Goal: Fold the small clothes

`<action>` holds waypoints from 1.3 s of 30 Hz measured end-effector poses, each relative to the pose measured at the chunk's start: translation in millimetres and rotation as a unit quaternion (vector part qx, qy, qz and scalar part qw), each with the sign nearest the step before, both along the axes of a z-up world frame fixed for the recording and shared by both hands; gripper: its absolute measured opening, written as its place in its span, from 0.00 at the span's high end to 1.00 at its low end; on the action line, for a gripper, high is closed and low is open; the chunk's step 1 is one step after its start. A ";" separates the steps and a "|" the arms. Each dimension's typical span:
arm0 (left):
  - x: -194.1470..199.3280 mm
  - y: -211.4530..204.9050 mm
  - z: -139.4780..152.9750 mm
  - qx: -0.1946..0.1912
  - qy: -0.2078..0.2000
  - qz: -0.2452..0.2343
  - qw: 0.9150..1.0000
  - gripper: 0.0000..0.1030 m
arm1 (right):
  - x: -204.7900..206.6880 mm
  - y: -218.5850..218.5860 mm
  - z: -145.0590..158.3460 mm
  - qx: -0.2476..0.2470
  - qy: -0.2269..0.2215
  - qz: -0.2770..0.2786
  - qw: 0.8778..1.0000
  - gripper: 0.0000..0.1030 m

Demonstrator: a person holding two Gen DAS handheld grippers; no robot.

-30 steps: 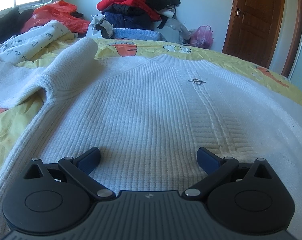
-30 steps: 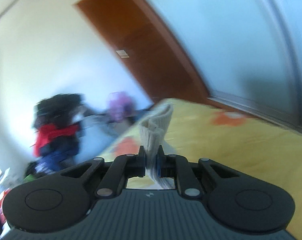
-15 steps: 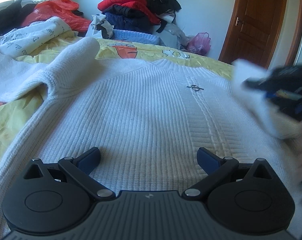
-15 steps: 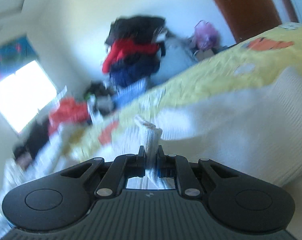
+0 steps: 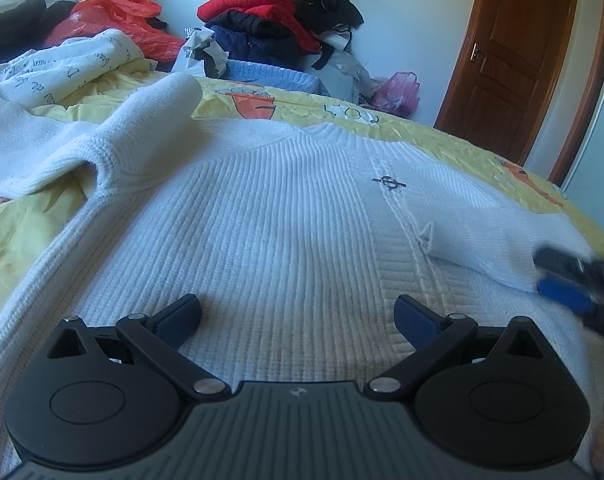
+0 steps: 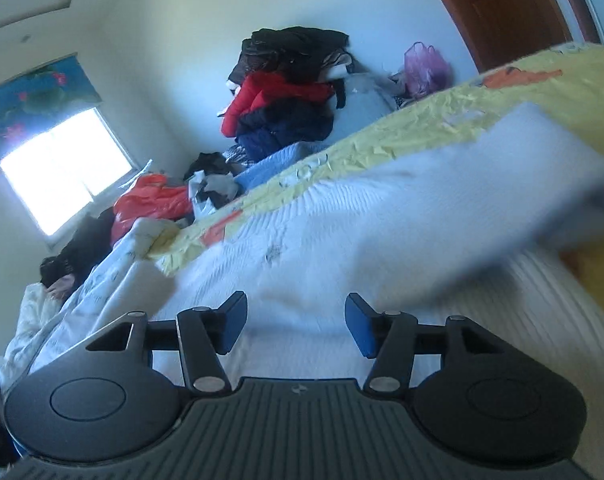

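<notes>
A white ribbed knit sweater (image 5: pixel 269 232) lies flat on the yellow printed bedsheet (image 5: pixel 21 236). Its left sleeve (image 5: pixel 141 144) is bunched up at the far left. The right sleeve (image 5: pixel 494 236) lies folded in over the body, blurred in the right wrist view (image 6: pixel 442 208). My left gripper (image 5: pixel 297 308) stands open low over the sweater's lower part, nothing between its pads. My right gripper (image 6: pixel 295 314) is opening, its jaws apart with no cloth pinched between them; it shows blurred at the sleeve's end (image 5: pixel 554 278).
A heap of red, navy and black clothes (image 5: pixel 277 20) stands past the bed's far edge. A red plastic bag (image 5: pixel 117 20) and a printed white cloth (image 5: pixel 61 64) lie far left, a blue knit (image 5: pixel 269 76) beyond the sweater. A pink bag (image 5: pixel 394 88) and wooden door (image 5: pixel 514 48) are far right.
My right gripper swung in from the right with the sleeve pinched, laid it over the sweater's body, and its jaws have parted off the cloth. The left gripper stayed put.
</notes>
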State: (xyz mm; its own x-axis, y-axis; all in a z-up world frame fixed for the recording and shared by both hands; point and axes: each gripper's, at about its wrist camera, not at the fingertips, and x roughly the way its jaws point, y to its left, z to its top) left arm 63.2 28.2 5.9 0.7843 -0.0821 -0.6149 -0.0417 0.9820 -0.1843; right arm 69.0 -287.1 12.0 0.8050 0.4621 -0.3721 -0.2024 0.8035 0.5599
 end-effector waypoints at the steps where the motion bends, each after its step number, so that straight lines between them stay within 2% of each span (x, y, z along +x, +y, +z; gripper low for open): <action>1: 0.2 -1.6 -0.2 0.007 0.002 0.000 1.000 0.00 | -2.5 -6.1 -4.6 0.023 0.014 0.002 1.000 0.43; 4: 3.8 -10.2 1.9 0.035 0.014 0.003 0.999 0.00 | 0.8 -23.3 -10.2 0.101 0.004 0.002 0.995 0.27; 6: 8.6 -16.0 7.4 0.044 0.028 0.010 0.999 0.00 | 7.0 -37.9 -18.4 0.161 0.021 -0.002 0.987 0.25; 7: 14.3 -17.3 14.3 0.028 0.040 0.009 0.999 0.00 | 8.6 -46.2 -23.1 0.191 0.027 -0.003 0.981 0.28; 8: 20.9 -16.0 20.8 -0.005 0.052 0.003 0.999 0.00 | 8.4 -51.2 -25.2 0.208 0.027 -0.004 0.978 0.30; 9: 28.7 -12.9 26.6 -0.055 0.063 -0.003 0.996 0.00 | 8.6 -54.4 -27.4 0.220 0.028 -0.003 0.975 0.30; 10: 37.8 -8.2 30.4 -0.125 0.077 -0.003 0.989 0.00 | 8.0 -56.5 -28.7 0.229 0.030 0.000 0.973 0.31; 11: 46.7 -4.0 31.6 -0.197 0.088 0.001 0.976 0.00 | 7.9 -57.3 -28.8 0.233 0.031 0.001 0.972 0.31; 12: 54.2 -1.8 29.7 -0.260 0.096 0.002 0.961 0.00 | 7.8 -56.4 -28.6 0.232 0.030 0.002 0.972 0.30; 13: 63.0 -1.5 25.3 -0.324 0.105 -0.001 0.940 0.00 | 7.5 -55.5 -28.2 0.229 0.029 0.002 0.973 0.30; 14: 71.4 -4.4 19.3 -0.371 0.113 -0.002 0.922 0.00 | 7.7 -53.9 -27.8 0.225 0.029 0.003 0.974 0.29; 15: 77.7 -10.8 13.4 -0.389 0.124 0.005 0.913 0.00 | 8.9 -53.6 -28.8 0.223 0.029 0.003 0.974 0.29; 16: 83.8 -17.9 7.9 -0.390 0.137 0.013 0.911 0.00 | 8.5 -52.8 -28.7 0.223 0.028 0.003 0.974 0.29; 18: 91.7 -32.4 0.3 -0.366 0.153 0.020 0.918 0.00 | 10.2 -53.5 -29.6 0.228 0.027 0.002 0.973 0.30; 21: 94.5 -46.7 2.6 -0.325 0.134 0.019 0.936 0.00 | 12.1 -56.2 -32.0 0.238 0.027 0.000 0.971 0.30; 23: 101.0 -53.7 5.3 -0.289 0.131 0.019 0.948 0.17 | 12.2 -55.6 -31.8 0.237 0.027 -0.001 0.971 0.30; 24: 106.1 -55.9 7.7 -0.267 0.133 0.020 0.954 0.45 | 11.9 -55.0 -32.0 0.235 0.027 -0.002 0.972 0.30; 25: 111.1 -60.8 7.5 -0.235 0.143 0.022 0.961 0.61 | 12.6 -52.8 -31.7 0.233 0.026 -0.003 0.972 0.30; 28: 115.5 -70.5 11.1 -0.192 0.144 0.013 0.971 0.64 | 10.7 -53.6 -33.7 0.235 0.026 -0.003 0.972 0.30; 30: 115.0 -75.0 13.9 -0.167 0.142 0.009 0.976 0.85 | 10.0 -53.9 -34.0 0.237 0.026 -0.004 0.971 0.30; 31: 115.7 -77.4 15.1 -0.156 0.140 0.003 0.978 0.90 | 10.0 -54.2 -33.5 0.237 0.026 -0.004 0.971 0.30; 36: 116.5 -90.2 37.0 -0.086 0.094 -0.017 0.992 0.90 | 9.2 -56.1 -32.6 0.243 0.023 -0.003 0.970 0.28; 39: 111.1 -93.7 56.9 -0.050 0.052 -0.034 0.997 0.90 | 5.3 -57.7 -29.5 0.236 0.012 -0.019 0.972 0.27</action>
State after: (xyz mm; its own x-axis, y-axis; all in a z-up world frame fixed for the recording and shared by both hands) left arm 174.3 -65.5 62.8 0.7069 -0.1984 -0.6789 0.0002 0.9599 -0.2804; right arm 74.3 -344.8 -17.5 0.8186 0.5557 -0.1448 -0.1605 0.4635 0.8714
